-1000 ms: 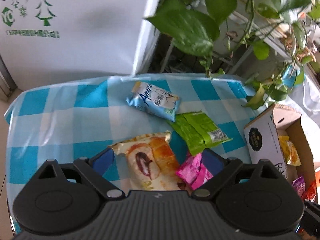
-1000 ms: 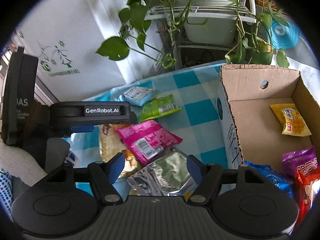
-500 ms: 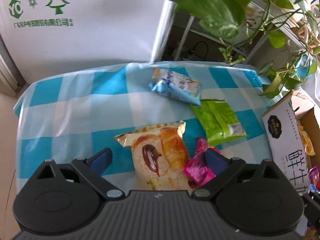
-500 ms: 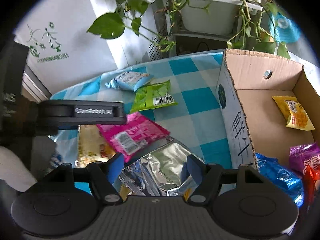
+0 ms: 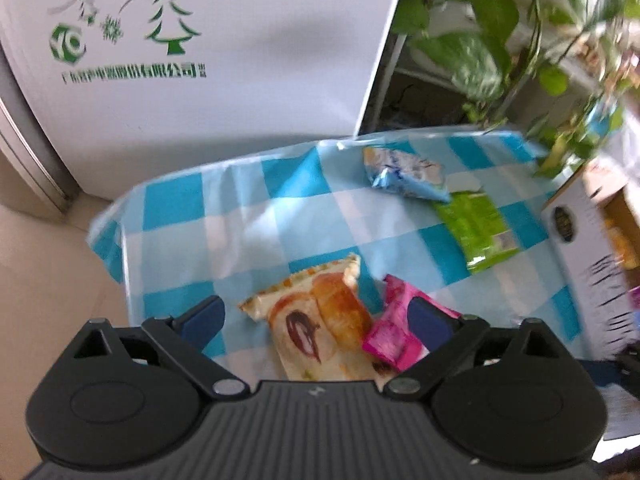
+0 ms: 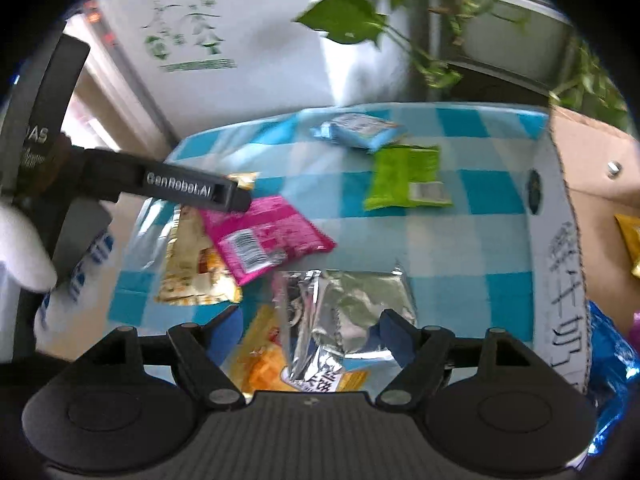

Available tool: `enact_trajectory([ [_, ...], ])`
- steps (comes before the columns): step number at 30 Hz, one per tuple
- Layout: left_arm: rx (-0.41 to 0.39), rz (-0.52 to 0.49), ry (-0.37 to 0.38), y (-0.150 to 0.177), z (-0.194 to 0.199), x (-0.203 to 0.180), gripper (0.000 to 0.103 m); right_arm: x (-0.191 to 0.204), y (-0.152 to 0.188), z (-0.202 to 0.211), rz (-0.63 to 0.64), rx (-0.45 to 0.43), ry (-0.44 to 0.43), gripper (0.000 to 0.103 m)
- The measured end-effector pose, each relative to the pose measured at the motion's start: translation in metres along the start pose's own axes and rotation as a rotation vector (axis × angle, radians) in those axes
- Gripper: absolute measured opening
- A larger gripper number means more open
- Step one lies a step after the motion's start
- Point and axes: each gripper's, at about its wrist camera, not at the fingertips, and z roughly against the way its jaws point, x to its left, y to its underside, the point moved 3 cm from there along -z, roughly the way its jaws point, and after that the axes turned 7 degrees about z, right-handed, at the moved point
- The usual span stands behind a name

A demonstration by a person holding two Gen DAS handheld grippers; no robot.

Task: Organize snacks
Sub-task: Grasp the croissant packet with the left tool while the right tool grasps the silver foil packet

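Left tongs (image 5: pixel 316 318) spread wide, nothing clamped, angled steeply down. Right tongs (image 6: pixel 310 334) opening, pads (image 6: pixel 394 334) clear of contact, lower frame.

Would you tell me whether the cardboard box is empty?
Not empty: the cardboard box holds a yellow packet and a blue packet.

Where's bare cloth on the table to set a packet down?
Free: left part of the checked cloth, left of the blue packet; also between the green packet and the cardboard box. Crowded: near edge around the pink packet.

Blue-checked tablecloth (image 5: pixel 248 220), white printed panel (image 5: pixel 224 52), trailing green plant (image 5: pixel 480 52) behind
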Motion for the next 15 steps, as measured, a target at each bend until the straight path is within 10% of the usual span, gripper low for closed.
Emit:
enact_trajectory([
  [15, 0.067, -0.107, 0.048, 0.03, -0.008, -0.016, 0.097, -0.018, 0.005, -0.018, -0.076, 0.047, 0.115, 0.089],
])
